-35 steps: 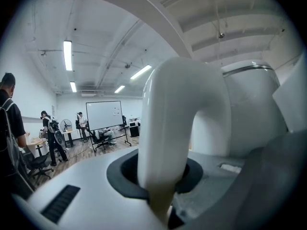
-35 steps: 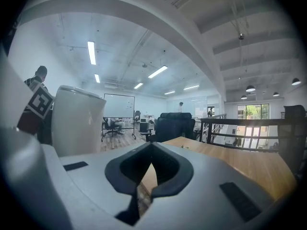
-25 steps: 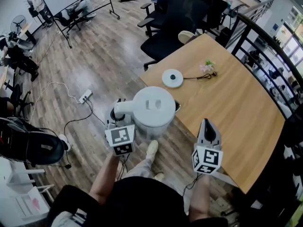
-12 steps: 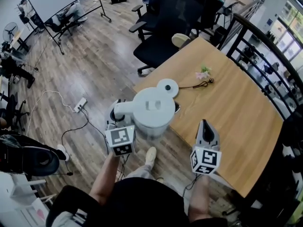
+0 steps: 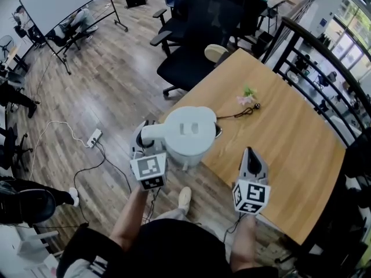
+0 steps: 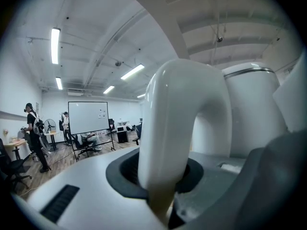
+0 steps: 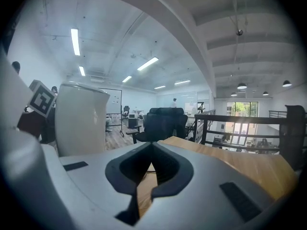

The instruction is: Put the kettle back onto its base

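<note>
A white kettle (image 5: 188, 129) hangs over the near corner of the wooden table (image 5: 290, 132). My left gripper (image 5: 145, 136) is shut on the kettle's curved handle (image 5: 152, 135). In the left gripper view the handle (image 6: 182, 123) fills the space between the jaws of the left gripper (image 6: 165, 186), with the kettle body (image 6: 249, 114) behind it. The base is hidden under the kettle; only its dark cord (image 5: 235, 115) shows on the table. My right gripper (image 5: 251, 155) hovers at the table's near edge, shut and holding nothing. The right gripper view shows the right gripper (image 7: 152, 150), the kettle (image 7: 79, 119) at left and the tabletop (image 7: 230, 159) ahead.
A small pink flower (image 5: 248, 94) lies at the cord's far end. Black office chairs (image 5: 191, 57) stand at the table's far corner and a black railing (image 5: 324, 62) runs along its right side. A power strip (image 5: 93, 136) and cables lie on the floor at left.
Both grippers and the kettle have moved forward toward the table. The round base, visible beyond the kettle earlier, is now covered by it.
</note>
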